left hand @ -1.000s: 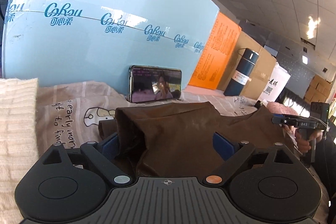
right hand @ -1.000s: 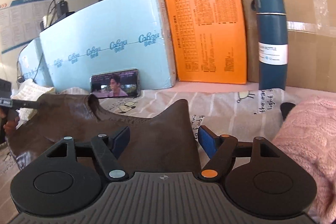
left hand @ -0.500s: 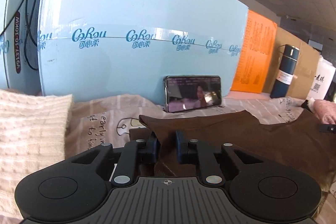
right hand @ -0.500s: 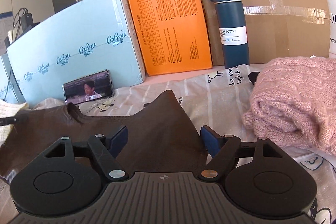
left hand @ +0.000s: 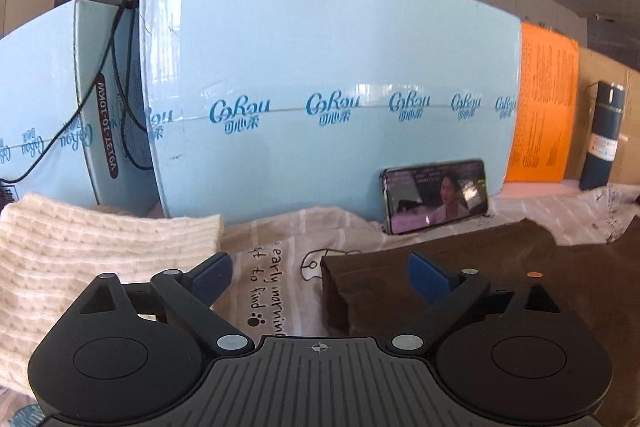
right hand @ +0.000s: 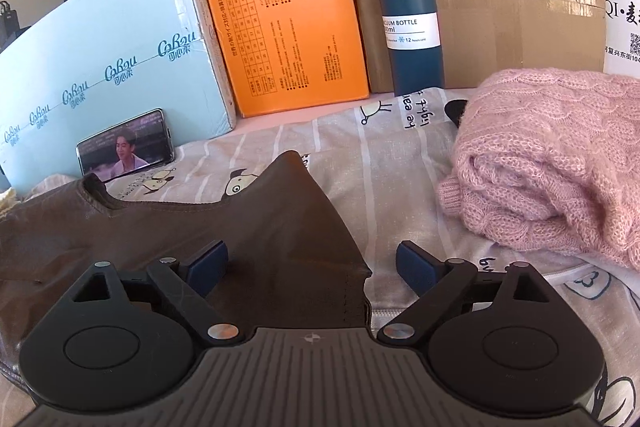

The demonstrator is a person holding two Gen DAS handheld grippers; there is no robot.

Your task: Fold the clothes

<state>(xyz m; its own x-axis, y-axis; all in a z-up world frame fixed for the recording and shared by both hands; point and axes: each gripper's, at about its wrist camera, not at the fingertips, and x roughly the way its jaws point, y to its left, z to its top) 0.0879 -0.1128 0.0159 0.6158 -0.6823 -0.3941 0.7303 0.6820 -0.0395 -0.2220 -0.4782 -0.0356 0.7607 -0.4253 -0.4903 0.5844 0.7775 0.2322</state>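
Now, at far left a cream waffle-knit sweater (left hand: 80, 247) lies folded. The left tongs (left hand: 318, 277) hover spread wide over the folded edge of the flat brown garment (left hand: 460, 267) on the cartoon-print sheet (left hand: 276, 243); the right tongs (right hand: 312, 263), equally spread, straddle its other corner (nothing pinched). Best pinch both corners evenly, then lift together.
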